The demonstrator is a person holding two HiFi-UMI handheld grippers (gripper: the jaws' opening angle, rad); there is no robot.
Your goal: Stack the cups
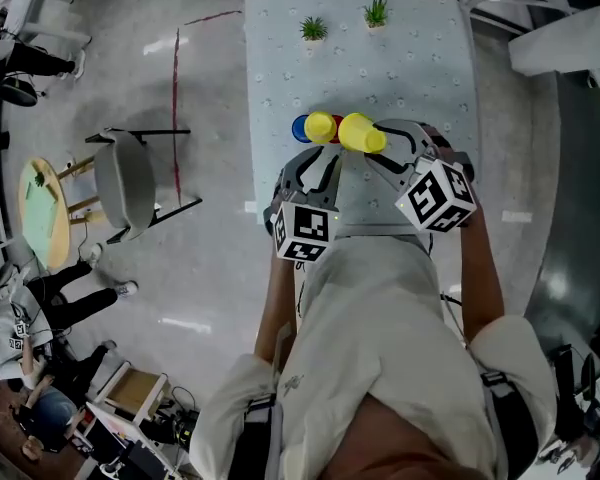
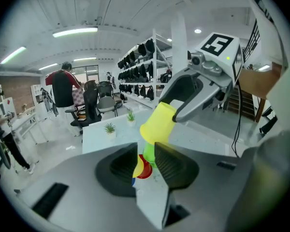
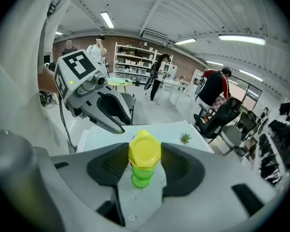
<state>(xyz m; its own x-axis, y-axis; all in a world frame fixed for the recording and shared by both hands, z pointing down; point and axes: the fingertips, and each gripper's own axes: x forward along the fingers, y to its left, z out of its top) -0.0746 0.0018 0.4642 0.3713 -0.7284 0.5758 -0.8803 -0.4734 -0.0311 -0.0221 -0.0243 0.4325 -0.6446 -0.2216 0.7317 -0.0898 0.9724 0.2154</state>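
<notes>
Evidently right tongs (image 3: 145,153), marker cube (image 1: 435,195) on top, clamp a yellow cup (image 3: 144,148)

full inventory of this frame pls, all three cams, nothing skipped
table: 1, pale patterned top, centre
potted plants: 2, green, table's far end
blue cup: 1, blue, leftmost of the cup cluster
red cup: 1, red, mostly hidden in the cluster
second yellow cup: 1, yellow, between blue and red
green cup: 1, green, on the table below the held cup
held yellow cup: 1, yellow, tilted, above the table
chair: 1, grey, floor left of table
bystanders: several, room's edges
left gripper: 1, grey, jaws slightly apart, clamping nothing
right gripper: 1, grey, shut on the held yellow cup
</notes>
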